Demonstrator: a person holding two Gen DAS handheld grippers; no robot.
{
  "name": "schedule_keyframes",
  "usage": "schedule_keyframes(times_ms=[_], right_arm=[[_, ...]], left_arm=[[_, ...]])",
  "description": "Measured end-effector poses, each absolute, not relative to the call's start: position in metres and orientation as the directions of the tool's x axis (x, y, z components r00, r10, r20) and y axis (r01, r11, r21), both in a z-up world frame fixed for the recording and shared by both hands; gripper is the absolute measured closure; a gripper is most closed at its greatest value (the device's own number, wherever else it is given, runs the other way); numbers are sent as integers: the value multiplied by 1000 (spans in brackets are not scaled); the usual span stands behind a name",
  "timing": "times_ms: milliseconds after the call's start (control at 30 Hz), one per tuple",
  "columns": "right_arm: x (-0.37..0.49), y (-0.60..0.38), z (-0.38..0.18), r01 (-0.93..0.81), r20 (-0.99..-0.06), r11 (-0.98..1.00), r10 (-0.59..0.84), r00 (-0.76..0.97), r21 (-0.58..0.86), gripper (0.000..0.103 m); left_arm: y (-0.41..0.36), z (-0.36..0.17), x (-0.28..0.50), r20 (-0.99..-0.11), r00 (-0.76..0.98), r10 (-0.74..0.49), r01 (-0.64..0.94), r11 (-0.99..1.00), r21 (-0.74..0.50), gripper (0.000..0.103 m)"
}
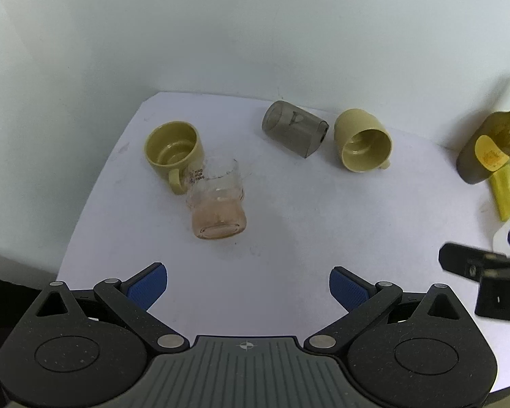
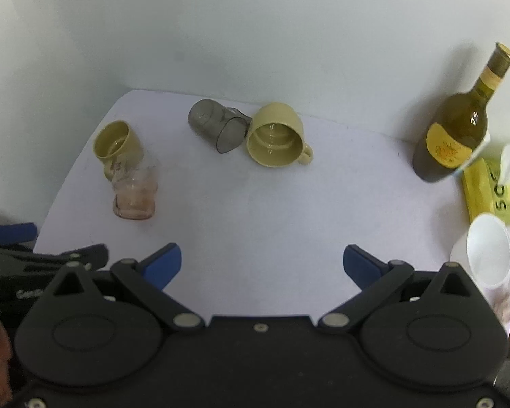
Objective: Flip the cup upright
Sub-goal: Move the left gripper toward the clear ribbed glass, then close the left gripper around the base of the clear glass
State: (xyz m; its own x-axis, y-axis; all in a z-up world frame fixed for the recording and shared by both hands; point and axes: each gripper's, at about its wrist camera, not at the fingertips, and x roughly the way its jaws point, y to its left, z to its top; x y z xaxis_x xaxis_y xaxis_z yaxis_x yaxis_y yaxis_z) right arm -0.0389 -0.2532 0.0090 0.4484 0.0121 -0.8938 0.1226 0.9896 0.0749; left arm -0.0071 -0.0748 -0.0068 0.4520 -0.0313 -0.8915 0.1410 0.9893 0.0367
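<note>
Ahead of left gripper [image 1: 248,285], clear glass cup [image 1: 217,200] on its side — well apart, jaws spread, empty. Right gripper [image 2: 261,265] likewise wide, yellow mug [image 2: 275,136] far ahead.

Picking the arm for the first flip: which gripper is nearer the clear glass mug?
Left. The left gripper sits almost directly before the clear glass mug; the right gripper is off to the mug's right, farther away.
</note>
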Motion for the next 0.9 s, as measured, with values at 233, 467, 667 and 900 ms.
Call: schedule_keyframes(times_ms=[233,467,667,900], right_arm=[[-37,-236,11,178,-878,983,-45,477,47,0],[-44,-232,5,258,-860,961,-44,509,103,0],[-36,-225,11,176,-850,982,-30,526,74,1],[-39,-218,18,137,-830,991,-73,553,3,1]], left_arm=[[-55,-13,-1,-863,495,-103,194,981,-6,0],[-24,-32,-4,-800,589,-117,174,985,-15,0],[-6,-61,7,-808,578,-114,171,985,-17,1],[6,-107,42,-864,463,-199,113,980,-165,3]])
